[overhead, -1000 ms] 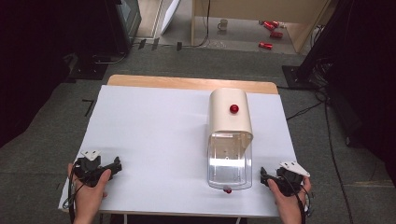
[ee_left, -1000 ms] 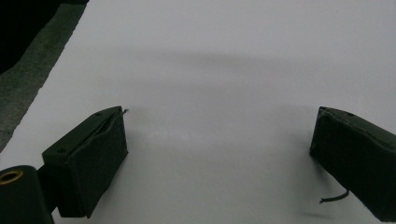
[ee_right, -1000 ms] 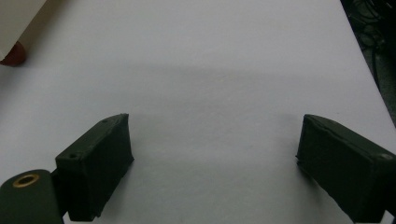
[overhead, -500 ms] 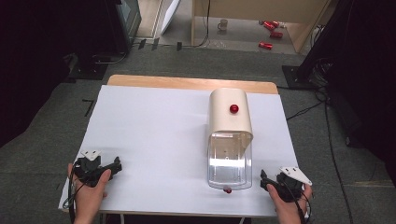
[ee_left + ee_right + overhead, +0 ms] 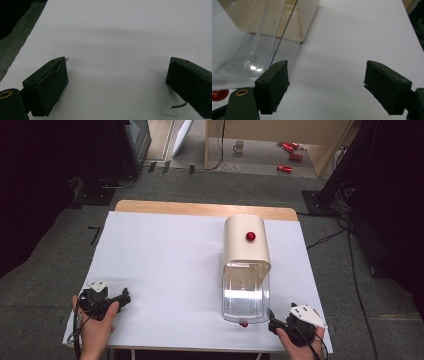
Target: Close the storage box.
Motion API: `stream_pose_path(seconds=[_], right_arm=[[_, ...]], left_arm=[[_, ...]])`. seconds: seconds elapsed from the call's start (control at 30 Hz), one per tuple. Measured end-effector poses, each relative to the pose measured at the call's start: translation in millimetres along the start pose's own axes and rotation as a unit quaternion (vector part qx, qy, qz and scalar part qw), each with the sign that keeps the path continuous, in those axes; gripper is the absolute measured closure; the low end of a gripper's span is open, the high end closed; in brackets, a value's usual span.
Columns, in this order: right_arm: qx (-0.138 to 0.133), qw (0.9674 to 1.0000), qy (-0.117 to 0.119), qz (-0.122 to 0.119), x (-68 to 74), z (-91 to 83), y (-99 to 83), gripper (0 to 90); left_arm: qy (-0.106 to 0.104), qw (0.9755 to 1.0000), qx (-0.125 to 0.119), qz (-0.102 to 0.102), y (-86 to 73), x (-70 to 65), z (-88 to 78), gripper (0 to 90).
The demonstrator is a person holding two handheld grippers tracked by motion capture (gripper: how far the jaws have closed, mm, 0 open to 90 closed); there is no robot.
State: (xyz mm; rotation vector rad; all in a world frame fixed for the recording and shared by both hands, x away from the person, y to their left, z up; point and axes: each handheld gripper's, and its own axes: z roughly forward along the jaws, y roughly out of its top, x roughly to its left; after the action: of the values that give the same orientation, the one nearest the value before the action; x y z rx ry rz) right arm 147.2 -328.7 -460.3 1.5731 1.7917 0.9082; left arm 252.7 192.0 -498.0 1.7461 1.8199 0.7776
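Observation:
A cream container (image 5: 245,245) with a clear curved front cover (image 5: 243,292) lies on the white table (image 5: 165,250), right of centre. One red knob (image 5: 250,236) sits on its cream top and another red knob (image 5: 243,324) at the cover's near edge. My right gripper (image 5: 272,322) is just right of that near knob; its jaws have just been closing, stand apart and hold nothing. In the right gripper view the right gripper (image 5: 327,75) faces bare table, with the cover (image 5: 257,50) and the knob (image 5: 219,95) to its left. My left gripper (image 5: 125,296) rests open at the near left, and in its own view the left gripper (image 5: 117,72) spans bare white table.
The table's wooden far edge (image 5: 200,209) shows beyond the white sheet. On the floor behind lie red cans (image 5: 290,150), a mug (image 5: 239,146) and cables (image 5: 330,237). Dark equipment (image 5: 125,145) stands at the back left. Grey carpet (image 5: 60,250) surrounds the table.
My right hand has drawn back toward the table's near edge, away from the clear cover's side. The left hand and the container have not moved.

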Motion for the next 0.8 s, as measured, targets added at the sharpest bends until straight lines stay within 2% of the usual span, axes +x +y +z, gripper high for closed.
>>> stream_pose_path(seconds=[0.1, 0.3, 0.4, 0.43, 0.47, 0.63, 0.8], right_arm=[[0.003, 0.9998, 0.021, -0.007, -2.9, 0.5, 0.4, 18.9], [-0.015, 0.9991, 0.038, -0.012, -3.4, -10.0, 2.8, 14.3], [-0.019, 0.9988, 0.032, -0.032, 1.4, -12.2, 2.4, 13.3], [-0.019, 0.9988, 0.032, -0.032, 1.4, -12.2, 2.4, 13.3], [-0.016, 0.9981, 0.04, -0.044, 2.5, -13.0, 2.1, 12.5], [-0.016, 0.9968, 0.063, -0.047, -2.5, -15.0, 3.0, 11.4], [-0.011, 0.9947, 0.081, -0.063, -5.2, -18.0, 1.5, 10.8]], left_arm=[[0.0, 1.0, 0.0, 0.0, 0.0, -0.1, 0.0, 3.9], [0.0, 1.0, -0.001, 0.0, -0.2, 0.0, -0.1, 4.0], [0.0, 1.0, -0.001, 0.0, -0.1, 0.0, -0.1, 4.0], [0.0, 1.0, -0.001, 0.0, -0.1, 0.0, -0.1, 4.0], [0.0, 1.0, 0.0, 0.0, -0.1, -0.1, 0.0, 4.0], [0.001, 1.0, 0.0, 0.001, 0.1, -0.2, 0.0, 4.0], [0.0, 1.0, 0.0, 0.0, 0.0, -0.2, -0.1, 4.0]])
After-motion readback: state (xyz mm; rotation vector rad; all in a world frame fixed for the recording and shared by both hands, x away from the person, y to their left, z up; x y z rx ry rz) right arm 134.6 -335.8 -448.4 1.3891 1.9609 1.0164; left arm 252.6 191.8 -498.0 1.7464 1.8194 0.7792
